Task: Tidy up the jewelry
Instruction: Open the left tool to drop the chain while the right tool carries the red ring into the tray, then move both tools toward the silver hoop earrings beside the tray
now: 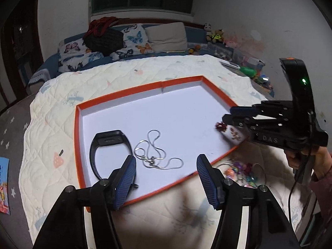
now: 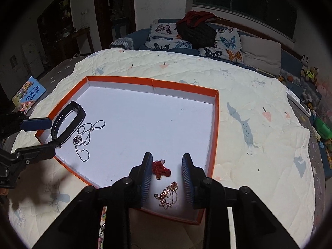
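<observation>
An orange-rimmed white tray (image 1: 116, 95) (image 2: 186, 87) lies on the quilt. In it are a black wristband (image 1: 93, 151) (image 2: 62, 122), a silver chain necklace (image 1: 155, 155) (image 2: 83, 141), a red knotted ornament (image 1: 221, 127) (image 2: 160, 169) and a gold chain piece (image 1: 234, 134) (image 2: 168, 195). My left gripper (image 1: 166, 166) is open and empty over the tray's near edge, by the silver necklace. My right gripper (image 2: 167, 166) is open and empty, its jaws either side of the red ornament and gold piece; it also shows in the left wrist view (image 1: 227, 114).
Several colourful loose trinkets (image 1: 240, 170) lie on the quilt just outside the tray's near right edge. Butterfly pillows (image 2: 228, 43) and a dark bag (image 2: 197, 33) are at the bed's head. A picture book (image 2: 29, 93) lies left of the quilt. Toys (image 1: 215, 35) crowd the right side.
</observation>
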A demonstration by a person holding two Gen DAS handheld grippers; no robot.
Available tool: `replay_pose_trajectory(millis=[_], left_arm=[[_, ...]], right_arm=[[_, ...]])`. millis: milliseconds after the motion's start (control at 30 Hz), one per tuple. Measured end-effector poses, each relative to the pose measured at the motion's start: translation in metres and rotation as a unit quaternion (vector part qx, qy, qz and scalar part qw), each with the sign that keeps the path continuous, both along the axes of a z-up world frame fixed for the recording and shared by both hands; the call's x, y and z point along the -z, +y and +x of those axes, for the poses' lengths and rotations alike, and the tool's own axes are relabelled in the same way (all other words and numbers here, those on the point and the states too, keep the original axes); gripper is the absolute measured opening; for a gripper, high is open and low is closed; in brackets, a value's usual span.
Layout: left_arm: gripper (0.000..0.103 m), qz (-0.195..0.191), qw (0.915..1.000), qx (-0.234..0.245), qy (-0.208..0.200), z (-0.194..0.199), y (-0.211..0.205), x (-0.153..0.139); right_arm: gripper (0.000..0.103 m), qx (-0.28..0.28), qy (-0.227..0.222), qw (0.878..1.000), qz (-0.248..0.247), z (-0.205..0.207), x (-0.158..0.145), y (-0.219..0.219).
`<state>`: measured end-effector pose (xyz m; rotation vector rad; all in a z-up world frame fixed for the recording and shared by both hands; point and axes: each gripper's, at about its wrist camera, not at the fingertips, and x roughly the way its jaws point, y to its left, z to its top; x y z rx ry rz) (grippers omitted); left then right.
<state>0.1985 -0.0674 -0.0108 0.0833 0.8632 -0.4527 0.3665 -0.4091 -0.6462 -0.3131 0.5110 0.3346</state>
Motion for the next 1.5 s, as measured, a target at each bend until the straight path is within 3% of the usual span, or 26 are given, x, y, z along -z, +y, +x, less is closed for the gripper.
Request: replay_pose_trajectory(millis=[100,233,433,900,1500], left_arm=[[0.064,0.008,0.9998,0.014,-0.011,-0.012,-0.005,-0.004],[0.064,0.01,0.9995,0.028,-0.013,-0.032,-0.013,-0.005],[0.064,-0.009,0.9995,0.03,-0.007,-0.059,-0.018,-0.003],[0.064,-0.039,0.9986,0.014,0.032,-0.09,-0.011,0.02],[0.064,-0.07,0.9951,0.011,0.069,-0.065,-0.029,0.029]], right_arm=[[0.034,0.0,-0.01,1.0,0.005,-0.012,-0.004,-0.005],[0.051,-0.004,-0.019,1.0,0.019,-0.036,-0.008,-0.012],[0.057,-0.019,-0.006,0.999,0.037,-0.069,0.002,-0.021],[0.058,-0.02,0.053,0.997,0.048,-0.083,0.054,-0.025],[0.054,-0.007,0.031,0.999,0.031,-0.082,0.062,-0.017]])
